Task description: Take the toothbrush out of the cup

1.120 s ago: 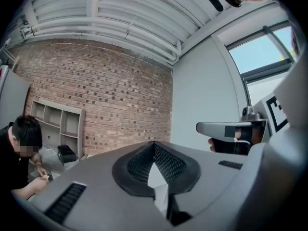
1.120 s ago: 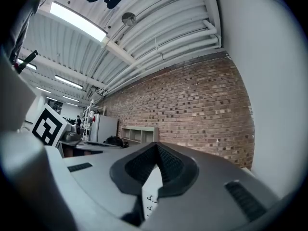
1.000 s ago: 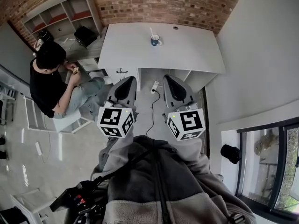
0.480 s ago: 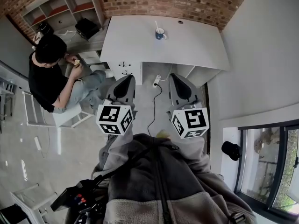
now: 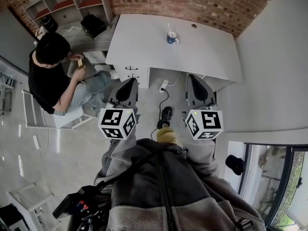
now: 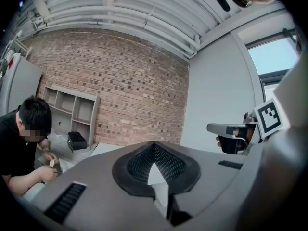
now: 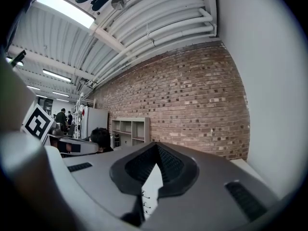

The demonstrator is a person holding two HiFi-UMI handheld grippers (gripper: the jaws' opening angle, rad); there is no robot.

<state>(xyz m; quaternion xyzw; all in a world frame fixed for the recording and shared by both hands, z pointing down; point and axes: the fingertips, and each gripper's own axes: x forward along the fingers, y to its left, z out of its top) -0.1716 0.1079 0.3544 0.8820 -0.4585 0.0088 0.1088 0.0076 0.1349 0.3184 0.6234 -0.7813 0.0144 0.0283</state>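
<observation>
White toothbrush (image 5: 169, 28) standing in the blue handled cup (image 5: 172, 38) on the white table (image 5: 139, 42), grey left gripper (image 5: 129, 84) and grey right gripper (image 5: 196, 81) hanging well short, both pairs of jaws pressing tip to tip, holding nothing.

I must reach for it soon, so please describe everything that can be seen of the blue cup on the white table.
The cup is a small blue mug, glossy like ceramic, with a handle that looks pale on its right side in the head view. It stands upright on the white table, in the half nearer the brick wall. A white toothbrush stands in it, leaning slightly left. Nothing else touches it.
</observation>
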